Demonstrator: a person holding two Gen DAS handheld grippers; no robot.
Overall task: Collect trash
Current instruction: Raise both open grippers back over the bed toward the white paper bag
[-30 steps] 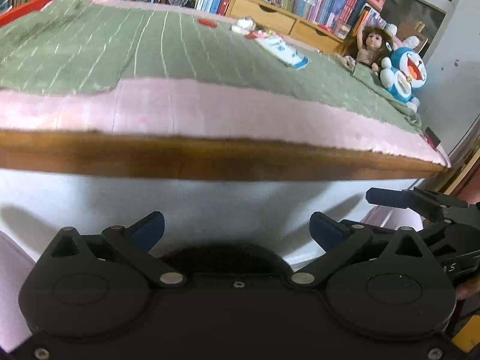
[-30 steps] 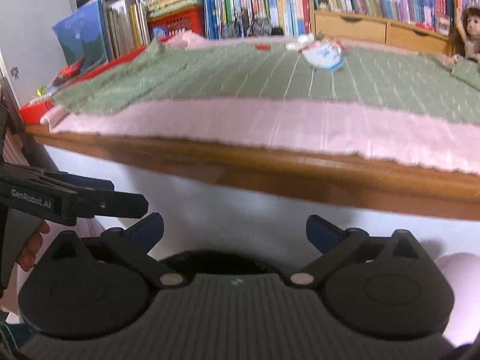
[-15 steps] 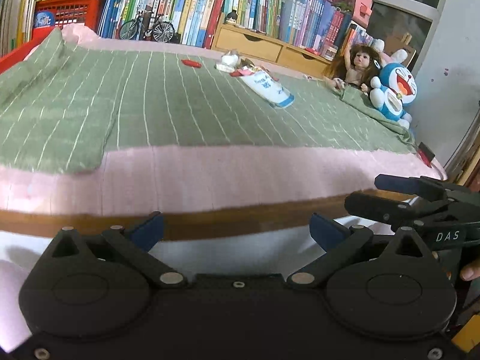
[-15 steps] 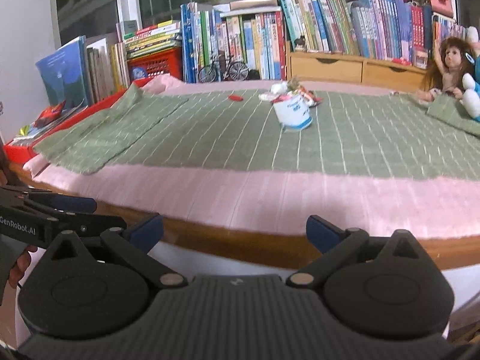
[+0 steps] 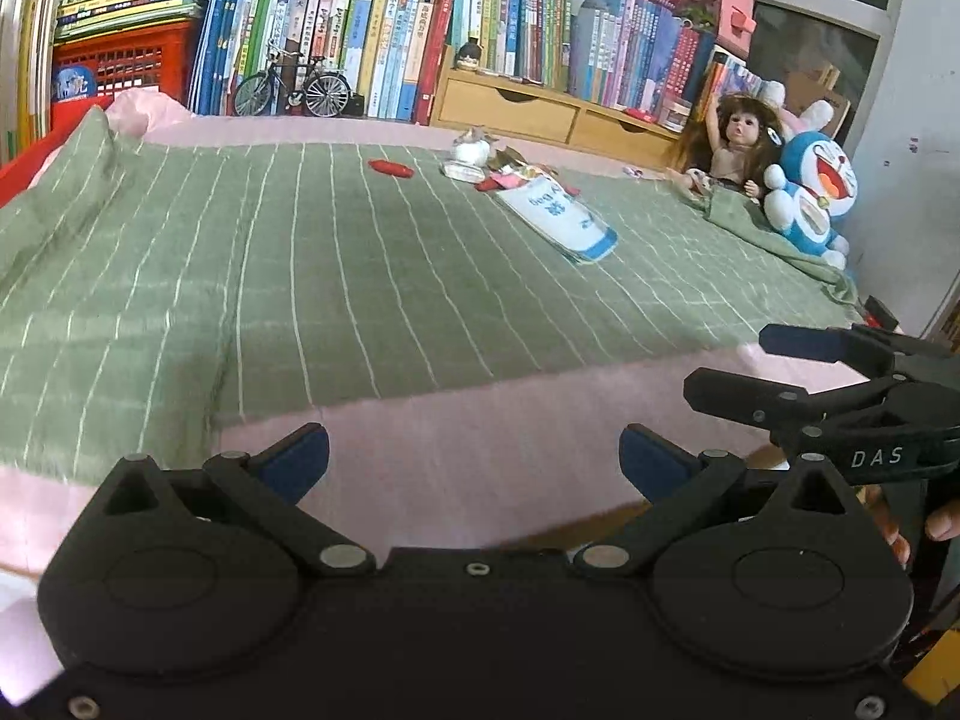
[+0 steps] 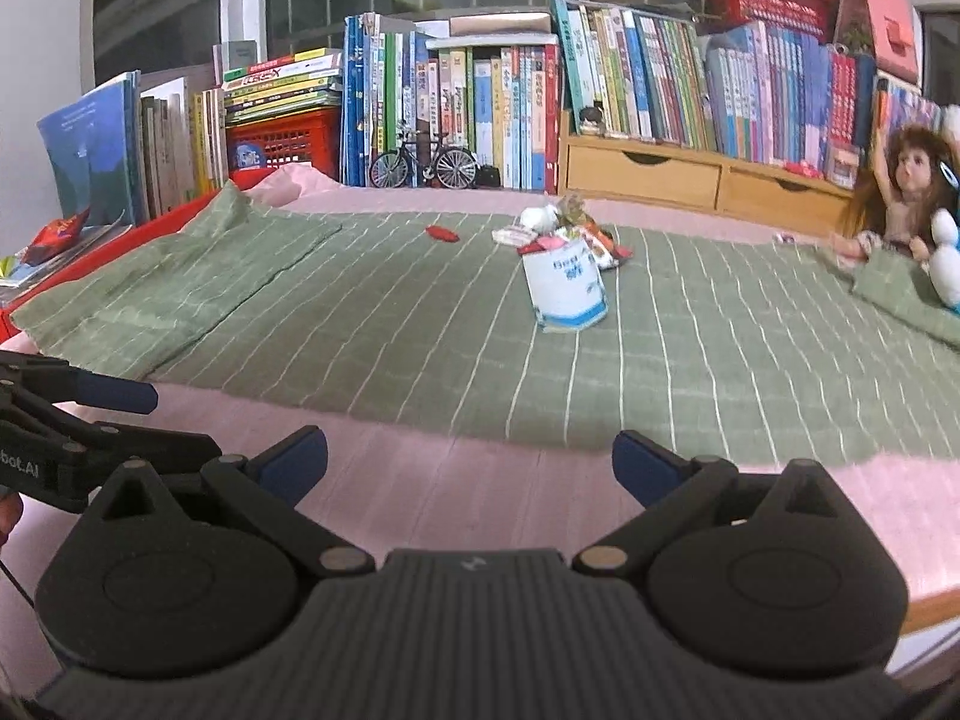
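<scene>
Both grippers, the left gripper [image 5: 474,456] and right gripper [image 6: 470,459], hover wide apart and empty over the pink bed edge [image 6: 480,480]. At twelve o'clock on the green blanket [image 5: 300,276] lies a white packet [image 6: 564,291] with crumpled wrappers [image 6: 564,228] behind, too small to identify.

The green cloth [image 6: 372,330] carries thin white stripes over a pink sheet [image 6: 480,498]. The white bag [image 6: 567,291] has blue print and edge; a red scrap [image 6: 442,233] lies beyond.
</scene>
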